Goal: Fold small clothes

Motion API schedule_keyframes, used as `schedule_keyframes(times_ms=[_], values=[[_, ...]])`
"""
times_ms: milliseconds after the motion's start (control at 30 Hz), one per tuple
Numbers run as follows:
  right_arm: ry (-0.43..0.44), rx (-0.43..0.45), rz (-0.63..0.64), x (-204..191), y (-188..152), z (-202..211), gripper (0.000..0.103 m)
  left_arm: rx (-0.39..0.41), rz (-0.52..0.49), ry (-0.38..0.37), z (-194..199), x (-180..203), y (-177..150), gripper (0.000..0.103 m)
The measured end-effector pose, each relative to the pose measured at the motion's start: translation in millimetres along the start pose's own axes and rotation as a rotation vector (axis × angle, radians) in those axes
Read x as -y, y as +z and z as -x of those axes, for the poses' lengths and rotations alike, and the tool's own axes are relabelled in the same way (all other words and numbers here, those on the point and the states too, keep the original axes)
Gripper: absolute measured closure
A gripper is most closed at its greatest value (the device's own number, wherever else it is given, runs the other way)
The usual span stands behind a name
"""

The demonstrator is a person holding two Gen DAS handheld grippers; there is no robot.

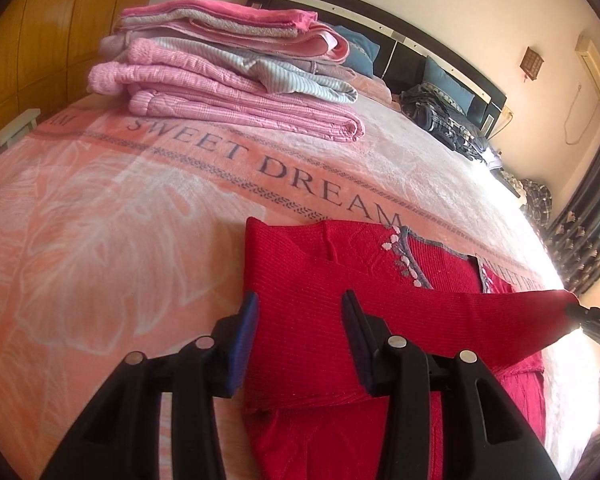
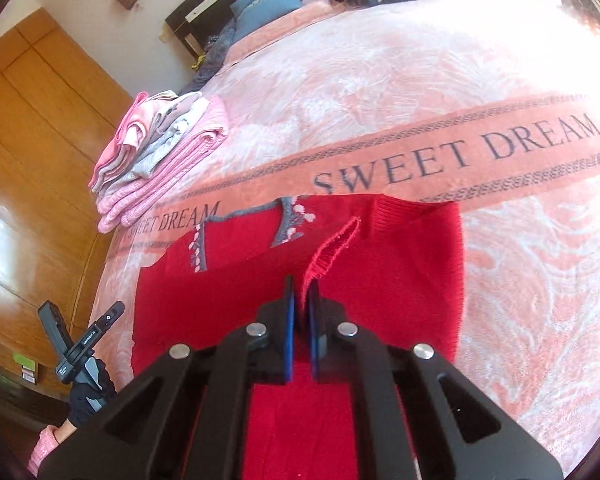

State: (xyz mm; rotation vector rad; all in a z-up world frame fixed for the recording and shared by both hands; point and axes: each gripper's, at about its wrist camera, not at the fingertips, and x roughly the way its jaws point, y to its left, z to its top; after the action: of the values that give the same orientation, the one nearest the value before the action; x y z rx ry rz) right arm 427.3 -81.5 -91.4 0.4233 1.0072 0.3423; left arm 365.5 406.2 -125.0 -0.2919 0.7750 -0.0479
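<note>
On the bed (image 1: pixel 100 208), your red sweater (image 1: pixel 324 320) lies flat, neckline toward the headboard, long axis running away from you. One sleeve is carried across the chest, pinched in your right tool (image 2: pixel 301 304). Your left tool (image 1: pixel 300 304) hovers wide apart, empty. I'd judge folding partway; a folded stack (image 1: pixel 228 80) waits beyond.

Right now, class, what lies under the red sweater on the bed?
The red sweater lies on the pink blanket; its "SWEET DREAM" band runs under the collar edge. Anything beneath the sweater's middle is covered and cannot be seen.
</note>
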Motion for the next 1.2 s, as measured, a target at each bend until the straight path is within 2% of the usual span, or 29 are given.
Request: schedule_keyframes(times_ms=[167, 300, 400, 500, 567, 633, 800, 833, 1000, 1033, 1100, 1167, 1200], values=[[-0.089, -0.077, -0.033, 29, -16, -28, 0.099, -0.115, -0.036, 0.074, -31, 9, -15, 0.059], [-0.149, -0.133, -0.03, 36, -31, -45, 0.092, -0.11, -0.075, 0.083, -30, 14, -18, 0.055], [-0.189, -0.08, 0.005, 26, -24, -28, 0.087, -0.072, -0.026, 0.028, -16, 14, -11, 0.055], [-0.129, -0.001, 0.032, 10, -10, -7, 0.087, -0.031, -0.055, -0.023, -3, 28, -3, 0.055], [-0.074, -0.011, 0.034, 0, -8, -11, 0.086, -0.031, -0.083, -0.046, -3, 40, -3, 0.054], [-0.048, -0.057, 0.015, -3, -12, -25, 0.085, -0.056, -0.102, -0.05, -8, 48, -7, 0.053], [-0.184, -0.134, 0.047, 7, -30, -53, 0.084, -0.144, -0.106, -0.024, -33, 42, -24, 0.053], [-0.203, -0.148, 0.04, 14, -34, -58, 0.085, -0.138, -0.107, -0.031, -34, 40, -27, 0.053], [-0.166, -0.125, 0.041, 22, -40, -59, 0.085, -0.142, -0.118, -0.041, -33, 42, -27, 0.049], [-0.147, -0.117, 0.027, 21, -39, -54, 0.081, -0.15, -0.1, -0.039, -31, 40, -25, 0.049], [-0.106, -0.097, -0.013, 16, -37, -36, 0.08, -0.177, -0.047, -0.041, -19, 36, -22, 0.049], [-0.097, -0.107, -0.009, 5, -38, -14, 0.079, -0.21, -0.021, -0.024, 4, 34, -21, 0.049], [-0.096, -0.111, 0.005, -2, -42, -1, 0.074, -0.231, -0.024, -0.01, 17, 33, -22, 0.049]])
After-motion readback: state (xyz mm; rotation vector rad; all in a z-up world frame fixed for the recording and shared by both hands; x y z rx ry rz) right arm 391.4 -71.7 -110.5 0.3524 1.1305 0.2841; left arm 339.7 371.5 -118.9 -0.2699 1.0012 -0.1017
